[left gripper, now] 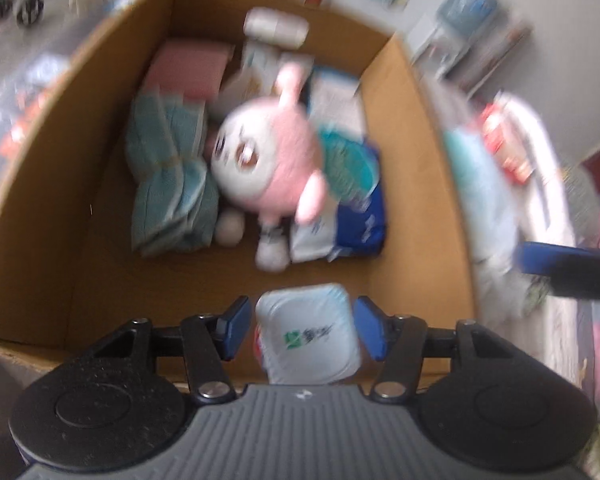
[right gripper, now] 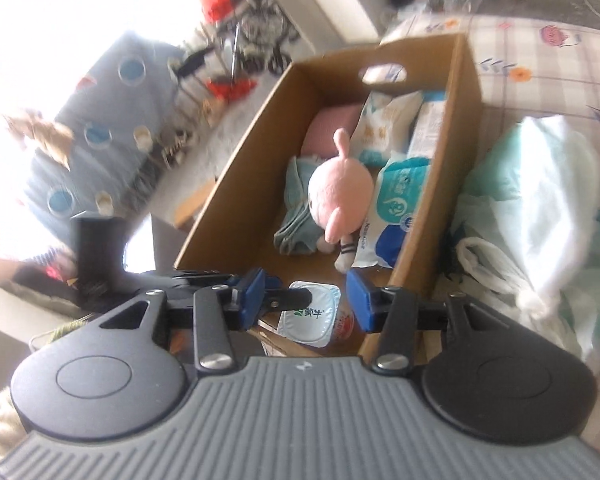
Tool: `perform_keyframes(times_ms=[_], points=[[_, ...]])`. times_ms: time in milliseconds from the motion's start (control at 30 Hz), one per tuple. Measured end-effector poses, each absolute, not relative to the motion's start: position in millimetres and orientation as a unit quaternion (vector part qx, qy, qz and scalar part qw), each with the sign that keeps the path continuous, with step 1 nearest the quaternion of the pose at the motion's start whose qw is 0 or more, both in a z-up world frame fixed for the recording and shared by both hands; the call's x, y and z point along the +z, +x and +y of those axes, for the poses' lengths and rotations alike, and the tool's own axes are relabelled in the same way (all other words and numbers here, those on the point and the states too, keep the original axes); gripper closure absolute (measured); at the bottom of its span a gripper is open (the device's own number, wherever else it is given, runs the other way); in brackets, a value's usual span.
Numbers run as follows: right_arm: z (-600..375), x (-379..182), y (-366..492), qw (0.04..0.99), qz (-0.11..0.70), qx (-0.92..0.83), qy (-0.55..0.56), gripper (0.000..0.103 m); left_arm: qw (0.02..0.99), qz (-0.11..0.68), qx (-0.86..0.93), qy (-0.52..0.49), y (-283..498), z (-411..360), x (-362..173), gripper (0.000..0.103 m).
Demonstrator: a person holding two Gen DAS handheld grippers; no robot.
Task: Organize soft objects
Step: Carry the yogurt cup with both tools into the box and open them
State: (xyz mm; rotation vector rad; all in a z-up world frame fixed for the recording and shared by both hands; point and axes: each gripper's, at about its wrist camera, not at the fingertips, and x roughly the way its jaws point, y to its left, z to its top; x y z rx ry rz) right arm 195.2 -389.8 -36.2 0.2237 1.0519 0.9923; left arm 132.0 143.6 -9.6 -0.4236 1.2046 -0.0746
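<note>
One cardboard box (left gripper: 416, 128) on the bed, and going left to right inside it: one stack of folded teal cloths (left gripper: 168, 176) with one pink cloth (left gripper: 190, 68) at its far end, one pink-and-white plush toy (left gripper: 268, 156) in the middle, then a few wipe packs (left gripper: 350, 184) on the right. One yogurt cup (left gripper: 308, 336) sits between the left hand-held gripper (left gripper: 302, 328) fingers, jaws spread with gaps either side, over the box's near end. Right hand-held gripper (right gripper: 308, 300) is open too, holding nothing, near that cup.

right tool (right gripper: 306, 300) gapes over a white pouch (right gripper: 314, 314), beside a cardboard box (right gripper: 240, 168) holding a pink plush (right gripper: 340, 196).
</note>
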Motion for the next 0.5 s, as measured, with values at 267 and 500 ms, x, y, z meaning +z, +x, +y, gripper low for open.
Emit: perform_keyframes(times_ms=[267,500], points=[[-438.0,-55.5,191.8,0.757,0.472,0.426,0.149,0.056,0.726,0.631,-0.032,-0.270,155.6,149.4,-36.5,0.054],[-463.1,-72.4,196.0,0.757,0.473,0.412,0.184,0.056,0.718,0.613,-0.057,-0.323,154.2,125.5,-46.0,0.057]])
